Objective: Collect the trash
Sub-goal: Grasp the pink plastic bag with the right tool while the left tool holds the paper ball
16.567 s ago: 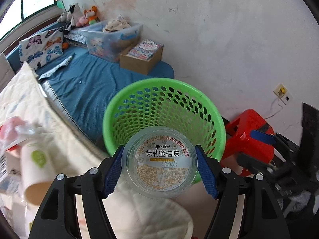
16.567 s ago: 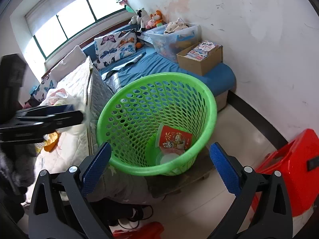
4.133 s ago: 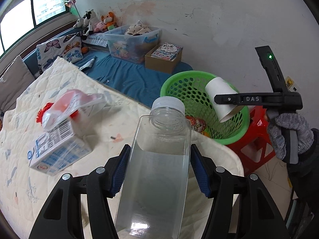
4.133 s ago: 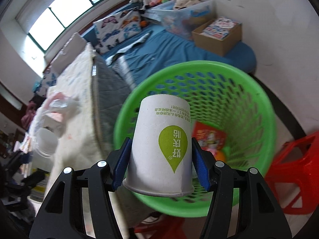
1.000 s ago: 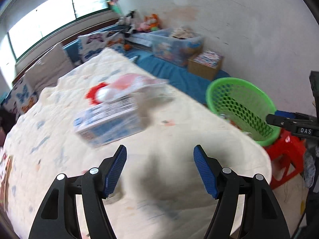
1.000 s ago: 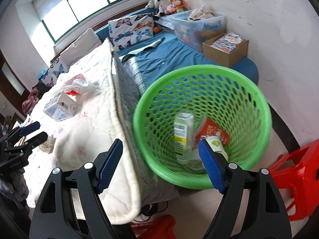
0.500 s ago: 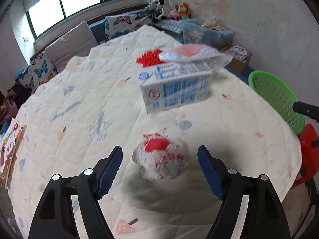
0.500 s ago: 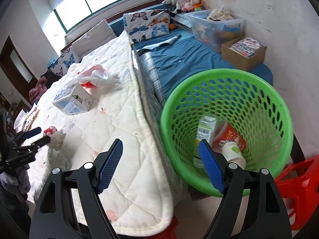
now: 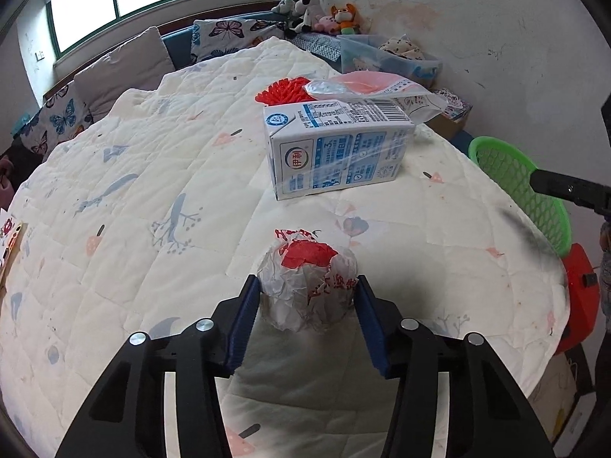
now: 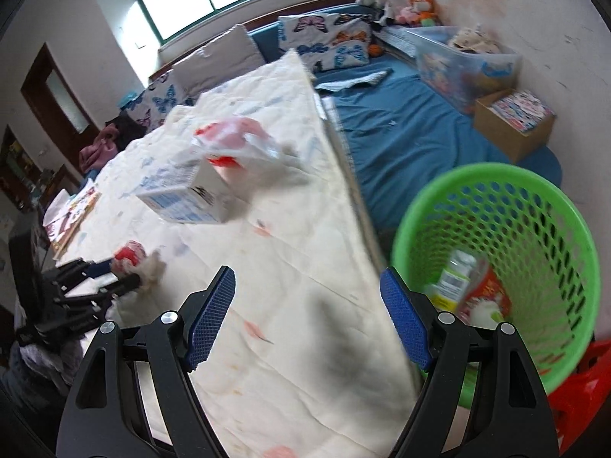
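A crumpled white and red wrapper ball (image 9: 307, 279) lies on the quilted bed. My left gripper (image 9: 307, 301) has its blue pads touching the ball on both sides; the ball still rests on the quilt. It also shows in the right wrist view (image 10: 131, 257), between the left gripper's fingers (image 10: 114, 280). A blue and white milk carton (image 9: 336, 145) lies behind it, with a plastic bag (image 9: 366, 87) on top. The green basket (image 10: 534, 198) holds a bottle, a red packet and a cup. My right gripper (image 10: 307, 316) is open and empty above the bed's edge.
A red stool (image 9: 580, 297) stands by the basket. A blue mattress (image 10: 404, 133) with a clear storage box (image 10: 462, 57) and a cardboard box (image 10: 515, 122) lies along the wall. Pillows and soft toys line the window side.
My left gripper has moved forward onto the wrapper ball and closed in on it. My right gripper has swung left from the basket toward the bed.
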`<move>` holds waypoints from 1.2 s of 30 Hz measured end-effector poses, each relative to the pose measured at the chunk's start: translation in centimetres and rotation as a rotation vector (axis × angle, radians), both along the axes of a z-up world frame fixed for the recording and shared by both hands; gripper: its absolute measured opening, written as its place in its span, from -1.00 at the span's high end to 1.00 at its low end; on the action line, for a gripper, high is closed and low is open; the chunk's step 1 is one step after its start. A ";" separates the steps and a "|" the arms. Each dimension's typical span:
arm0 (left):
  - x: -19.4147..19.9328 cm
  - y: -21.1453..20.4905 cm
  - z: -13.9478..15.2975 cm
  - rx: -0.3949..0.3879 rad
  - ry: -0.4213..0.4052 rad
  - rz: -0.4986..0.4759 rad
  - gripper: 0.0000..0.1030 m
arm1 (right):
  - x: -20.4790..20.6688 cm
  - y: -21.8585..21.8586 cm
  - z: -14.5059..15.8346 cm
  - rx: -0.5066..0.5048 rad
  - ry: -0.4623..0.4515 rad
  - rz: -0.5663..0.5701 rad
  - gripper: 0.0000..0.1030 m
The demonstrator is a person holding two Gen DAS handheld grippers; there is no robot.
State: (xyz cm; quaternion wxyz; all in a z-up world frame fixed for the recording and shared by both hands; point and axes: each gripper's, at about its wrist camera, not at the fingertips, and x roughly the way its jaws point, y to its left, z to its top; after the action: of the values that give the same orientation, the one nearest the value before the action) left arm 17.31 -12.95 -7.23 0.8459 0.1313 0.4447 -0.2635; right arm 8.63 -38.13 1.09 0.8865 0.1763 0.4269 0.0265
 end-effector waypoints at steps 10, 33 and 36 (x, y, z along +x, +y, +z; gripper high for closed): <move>-0.4 1.1 1.4 -0.038 -0.016 0.013 0.09 | 6.3 3.1 3.4 0.005 -0.076 0.100 -0.52; -0.2 2.5 1.9 -0.080 0.003 0.024 0.08 | 16.9 2.3 -1.2 0.167 0.049 0.062 -0.22; -0.3 2.5 2.0 -0.080 -0.001 0.023 0.08 | 16.4 2.3 -1.2 0.161 0.043 0.073 -0.01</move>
State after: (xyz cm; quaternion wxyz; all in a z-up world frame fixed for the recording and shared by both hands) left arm 16.99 -10.43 -5.24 0.8538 0.0924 0.4348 -0.2711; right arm 25.00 -35.80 -0.08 0.8586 0.2320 0.4484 0.0893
